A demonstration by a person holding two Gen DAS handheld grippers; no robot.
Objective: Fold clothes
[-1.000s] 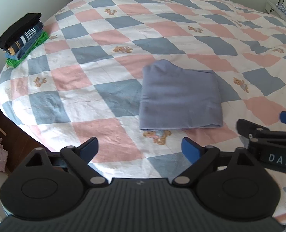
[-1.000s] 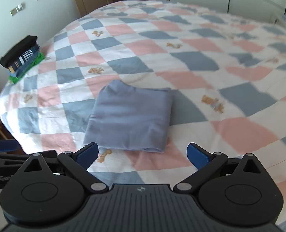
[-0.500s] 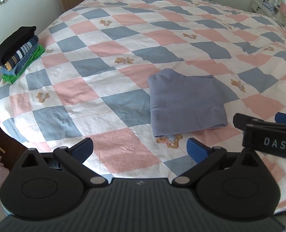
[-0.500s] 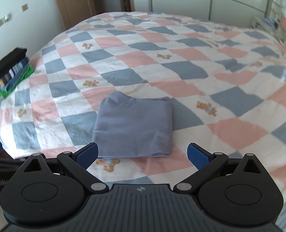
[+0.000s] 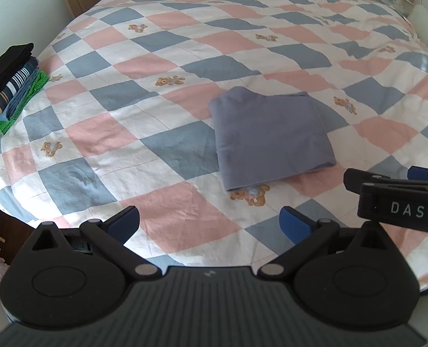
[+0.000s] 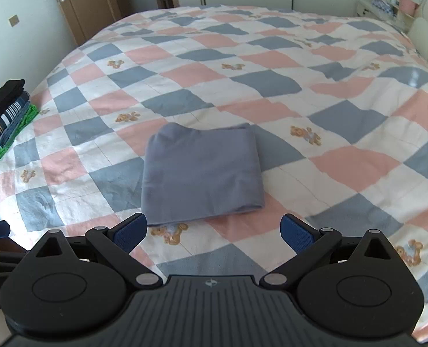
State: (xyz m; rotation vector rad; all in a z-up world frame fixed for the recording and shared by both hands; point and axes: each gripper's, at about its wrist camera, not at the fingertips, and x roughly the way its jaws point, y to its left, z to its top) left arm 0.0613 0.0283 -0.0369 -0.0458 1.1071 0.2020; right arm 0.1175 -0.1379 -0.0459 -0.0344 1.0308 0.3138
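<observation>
Left gripper: you held its jaws apart — empty.
Right gripper: jaws apart too.
Folded garment: lay just ahead — untouched.

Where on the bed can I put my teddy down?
Lots of bare quilt lies beyond and right of the folded grey cloth, and between it and the clothes pile at the left edge. The near edge is crowded by both open tools.

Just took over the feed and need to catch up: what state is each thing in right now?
Left gripper: open, empty.
Right gripper: open, empty.
Grey-blue garment: folded, flat on the bedspread, touched by neither gripper.
Clothes stack: folded, piled at the bed's left edge.
Door: closed.
</observation>
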